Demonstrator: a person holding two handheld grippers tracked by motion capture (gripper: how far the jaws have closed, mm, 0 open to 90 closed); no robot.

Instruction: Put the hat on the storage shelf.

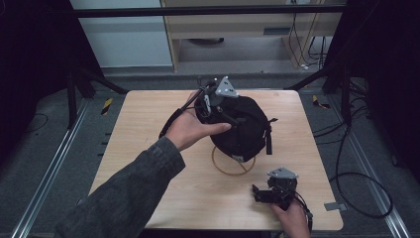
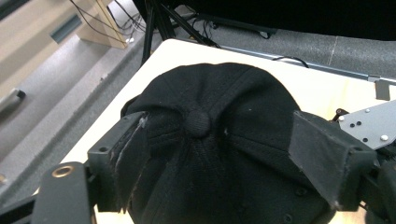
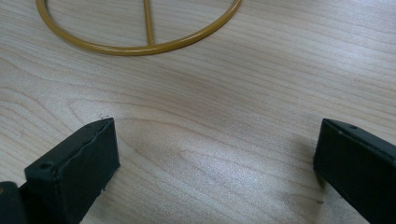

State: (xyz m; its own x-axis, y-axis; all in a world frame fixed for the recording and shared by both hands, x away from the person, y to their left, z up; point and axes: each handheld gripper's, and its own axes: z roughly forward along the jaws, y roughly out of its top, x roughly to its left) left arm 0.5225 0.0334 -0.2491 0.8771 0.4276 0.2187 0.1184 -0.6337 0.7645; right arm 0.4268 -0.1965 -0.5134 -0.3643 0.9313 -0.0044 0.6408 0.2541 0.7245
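Left gripper (image 2: 215, 154), jaws parted astride the black cap (image 2: 210, 98), pads apparently clear; right gripper (image 1: 261, 193), at 5 o'clock, wide open, empty, above the table (image 3: 210, 116).

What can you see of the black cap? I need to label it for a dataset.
The black cap is a fabric baseball cap with stitched panels meeting at a top button and a strap hanging at its side. It sits crown-up on a gold wire stand in the middle of the wooden table. The left gripper straddles the crown with its jaws wide apart on either side, not pinching it.
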